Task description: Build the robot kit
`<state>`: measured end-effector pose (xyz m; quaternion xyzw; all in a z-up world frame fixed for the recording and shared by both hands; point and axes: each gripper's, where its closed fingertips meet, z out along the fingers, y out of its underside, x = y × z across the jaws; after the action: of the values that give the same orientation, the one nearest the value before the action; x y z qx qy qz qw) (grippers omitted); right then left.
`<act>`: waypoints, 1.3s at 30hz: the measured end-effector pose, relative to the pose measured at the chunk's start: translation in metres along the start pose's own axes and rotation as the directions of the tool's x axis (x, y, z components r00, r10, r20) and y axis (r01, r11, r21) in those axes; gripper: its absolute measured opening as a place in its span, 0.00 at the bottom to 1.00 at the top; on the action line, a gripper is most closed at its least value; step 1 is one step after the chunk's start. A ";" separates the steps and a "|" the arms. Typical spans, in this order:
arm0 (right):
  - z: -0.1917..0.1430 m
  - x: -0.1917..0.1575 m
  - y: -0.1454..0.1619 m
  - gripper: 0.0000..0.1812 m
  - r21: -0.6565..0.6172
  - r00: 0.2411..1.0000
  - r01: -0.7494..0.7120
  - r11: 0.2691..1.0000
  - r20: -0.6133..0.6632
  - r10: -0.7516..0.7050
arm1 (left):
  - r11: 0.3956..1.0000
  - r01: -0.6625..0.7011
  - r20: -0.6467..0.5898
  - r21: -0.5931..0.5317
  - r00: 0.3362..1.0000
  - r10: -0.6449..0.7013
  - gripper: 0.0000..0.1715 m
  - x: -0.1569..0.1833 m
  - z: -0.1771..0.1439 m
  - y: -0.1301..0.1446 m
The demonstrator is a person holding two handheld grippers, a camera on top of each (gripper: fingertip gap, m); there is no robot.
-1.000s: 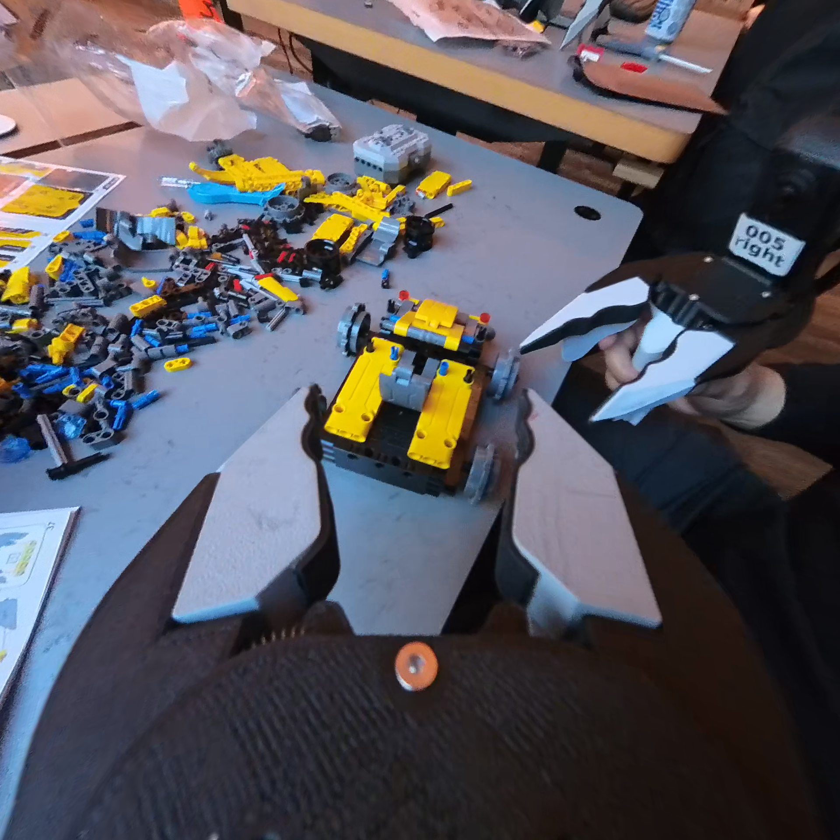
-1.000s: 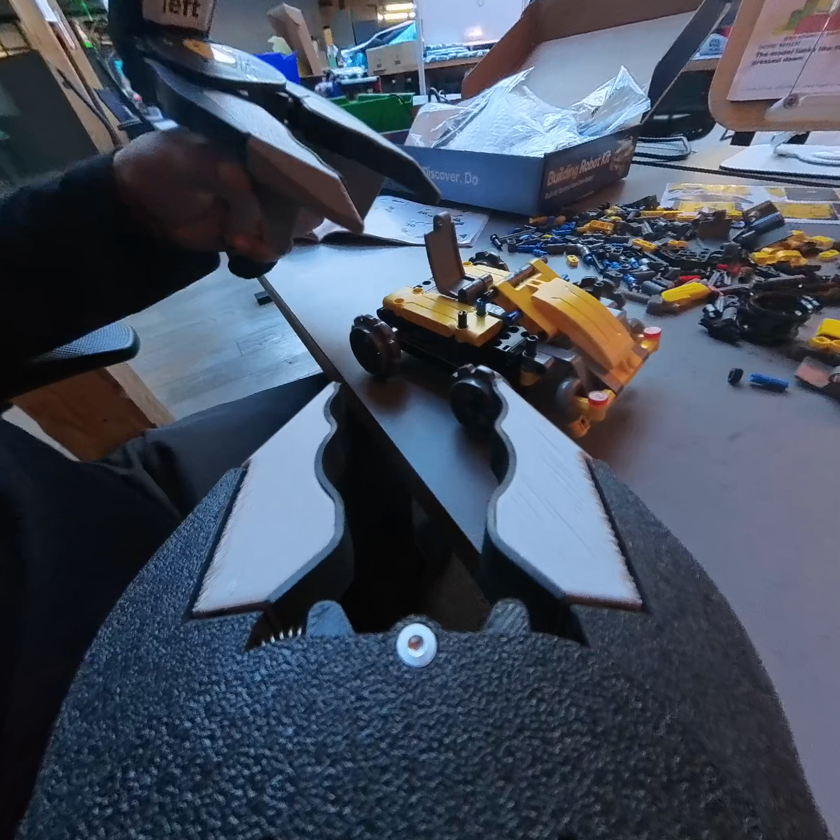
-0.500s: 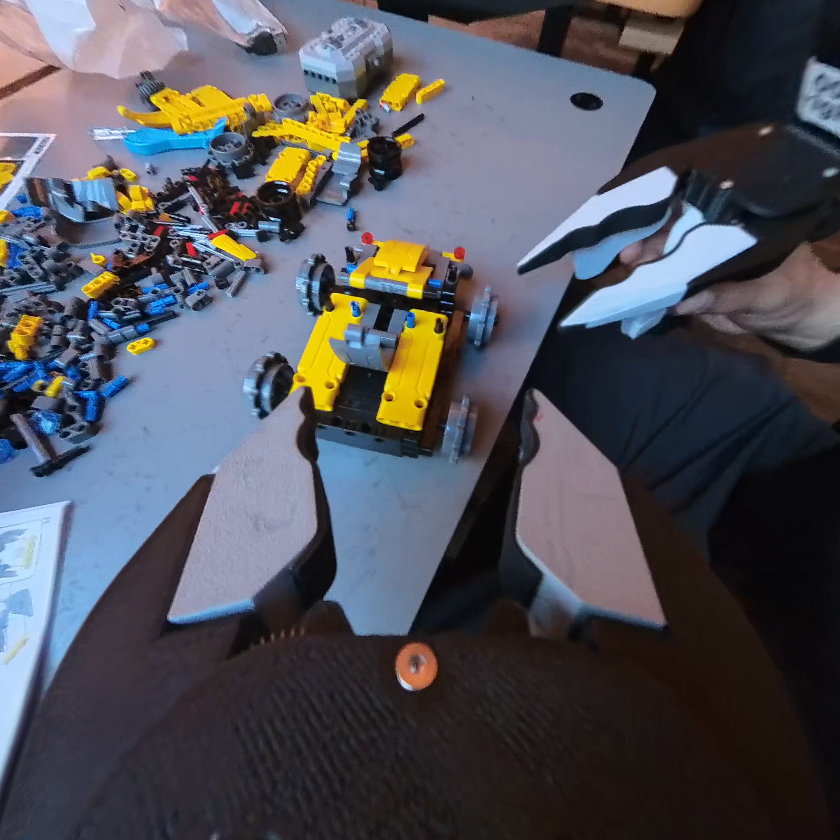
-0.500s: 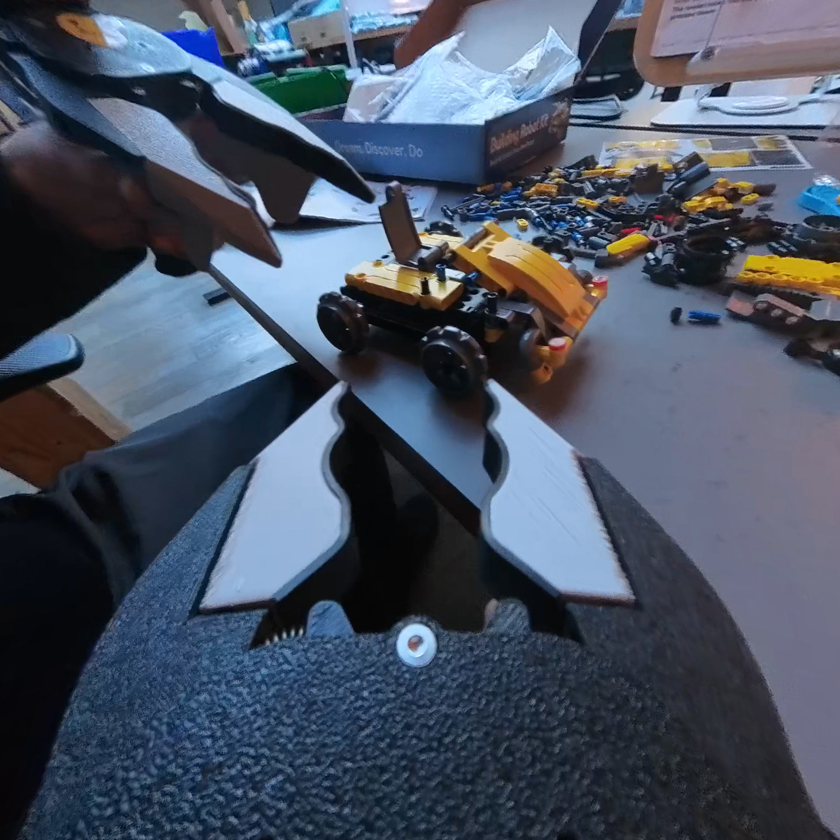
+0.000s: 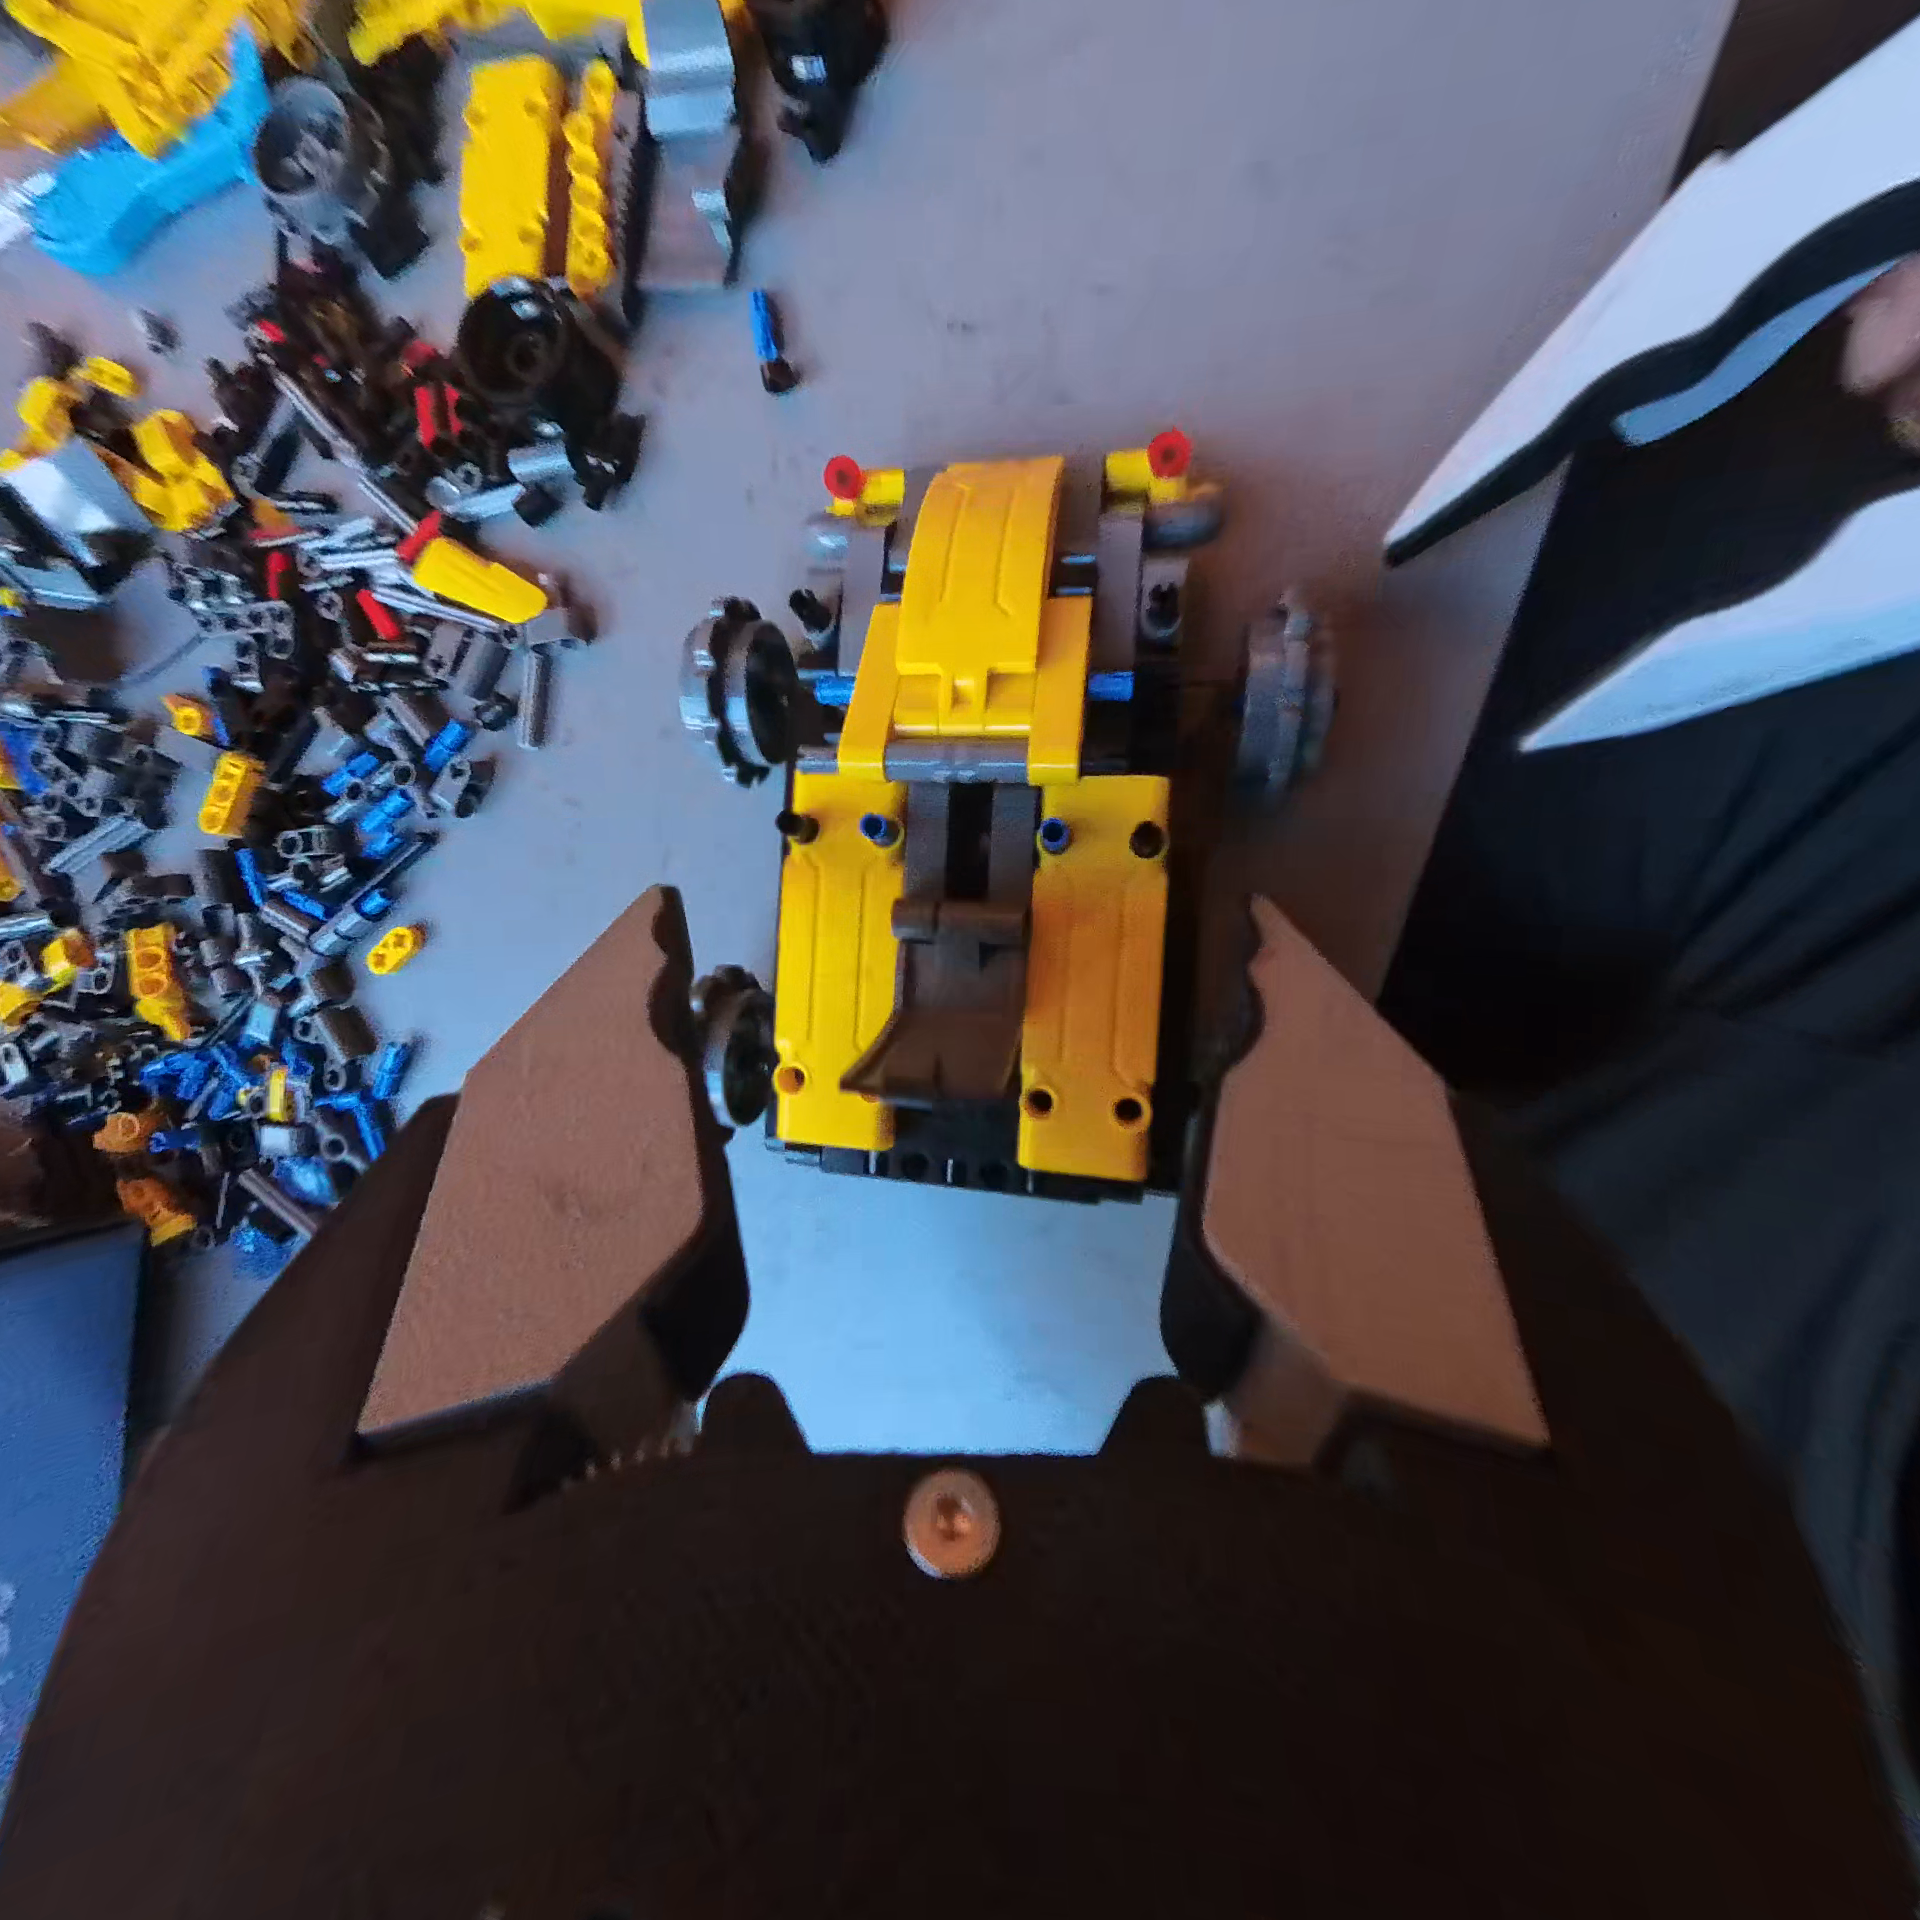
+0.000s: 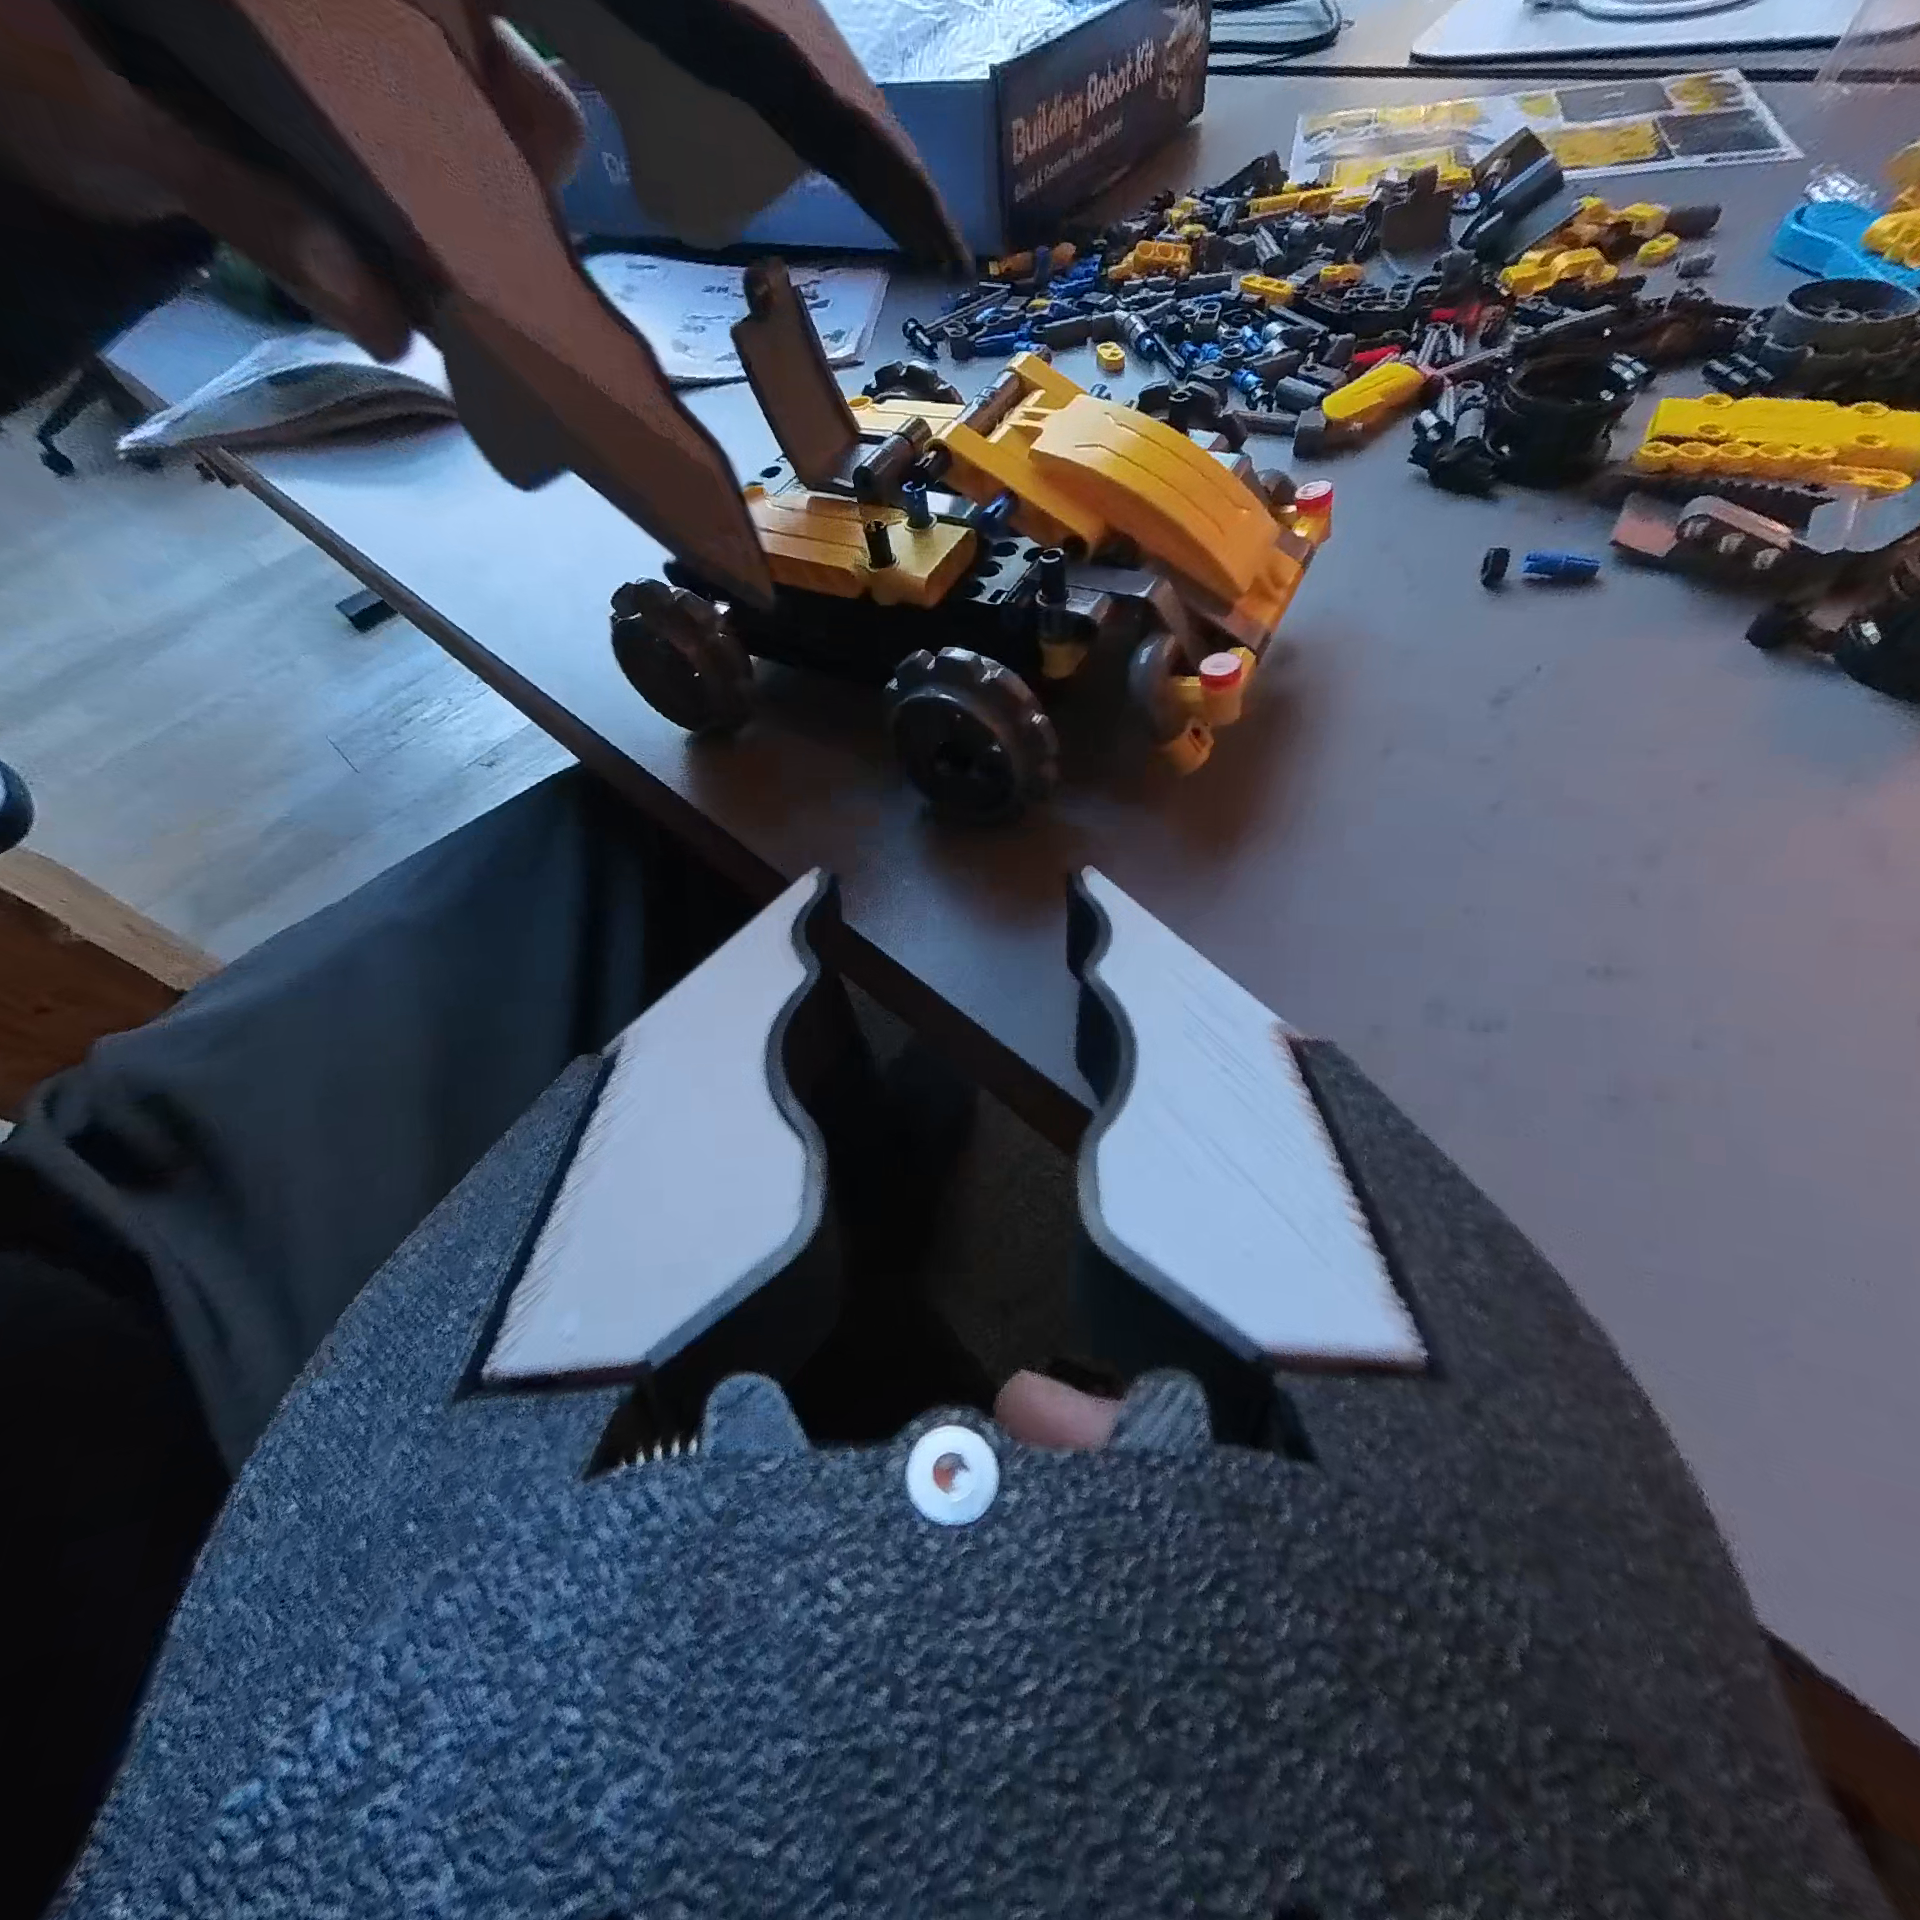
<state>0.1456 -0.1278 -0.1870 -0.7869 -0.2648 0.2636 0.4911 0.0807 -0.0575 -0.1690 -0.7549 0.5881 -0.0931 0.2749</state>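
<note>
A yellow and black brick-built car (image 5: 977,831) stands on the grey table (image 5: 1143,260) close to its edge, with a grey flap raised on top. My left gripper (image 5: 961,914) is open and straddles the car's rear end, one finger on each side by the rear wheels. In the right wrist view the left gripper (image 6: 857,416) comes down from the upper left onto the car (image 6: 1039,520). My right gripper (image 6: 951,883) is open and empty, over the table edge a short way from the car's side. It also shows in the left wrist view (image 5: 1662,468).
A heap of loose yellow, blue and black parts (image 5: 260,779) lies left of the car and shows in the right wrist view (image 6: 1455,291). A blue cardboard box (image 6: 1039,125) and paper booklets (image 6: 727,312) lie behind. A person's dark-clothed lap (image 6: 364,1039) is below the table edge.
My left gripper has moved forward and down over the car, so its fingers now flank the rear. It has opened a little wider. My right gripper's jaws have narrowed slightly.
</note>
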 end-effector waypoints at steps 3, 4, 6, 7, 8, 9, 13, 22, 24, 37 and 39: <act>0.000 -0.002 -0.003 0.21 0.011 1.000 -0.004 1.000 -0.006 0.004 | 0.995 -0.030 -0.045 -0.100 0.999 0.025 0.56 0.005 0.015 0.013; 0.000 -0.002 -0.005 0.19 0.015 1.000 0.000 1.000 -0.014 0.001 | 0.991 -0.041 -0.053 -0.126 0.998 0.035 0.55 0.006 0.020 0.017; 0.002 -0.003 -0.010 0.18 0.017 0.999 0.004 1.000 -0.036 -0.003 | 0.994 -0.030 -0.072 -0.109 0.997 0.022 0.55 0.009 0.023 0.014; 0.003 -0.003 -0.010 0.19 0.011 0.999 0.005 1.000 -0.044 -0.004 | 0.994 -0.025 -0.076 -0.107 0.997 0.017 0.54 0.009 0.023 0.013; 0.006 -0.005 -0.009 0.21 0.003 0.999 0.006 1.000 -0.048 -0.006 | 0.995 -0.015 -0.078 -0.103 0.997 0.007 0.54 0.009 0.024 0.012; 0.009 -0.005 -0.008 0.21 -0.008 0.998 0.007 1.000 -0.055 -0.007 | 0.995 -0.007 -0.078 -0.098 0.997 0.000 0.54 0.008 0.024 0.012; 0.014 -0.001 -0.007 0.09 -0.029 0.992 0.038 0.999 -0.122 -0.041 | 0.996 0.014 -0.069 -0.086 0.997 -0.020 0.54 0.008 0.025 0.011; 0.020 0.009 -0.015 0.04 -0.007 0.975 0.036 0.999 -0.218 -0.037 | 0.999 0.034 -0.067 -0.042 0.997 -0.037 0.54 0.008 0.025 0.009; 0.020 0.009 -0.015 0.04 -0.008 0.974 0.039 0.999 -0.224 -0.040 | 0.999 0.034 -0.067 -0.038 0.997 -0.036 0.54 0.008 0.025 0.009; 0.021 0.010 -0.013 0.03 -0.011 0.970 0.057 0.998 -0.238 -0.058 | 1.000 0.024 -0.076 -0.002 0.997 -0.025 0.54 0.008 0.026 0.008; 0.022 0.011 -0.013 0.04 -0.015 0.968 0.066 0.998 -0.241 -0.068 | 1.000 0.026 -0.072 -0.002 0.997 -0.026 0.54 0.008 0.026 0.007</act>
<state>0.1361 -0.1017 -0.1852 -0.8055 -0.2306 0.1484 0.5254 0.0888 -0.0577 -0.1960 -0.7588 0.5879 -0.1234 0.2517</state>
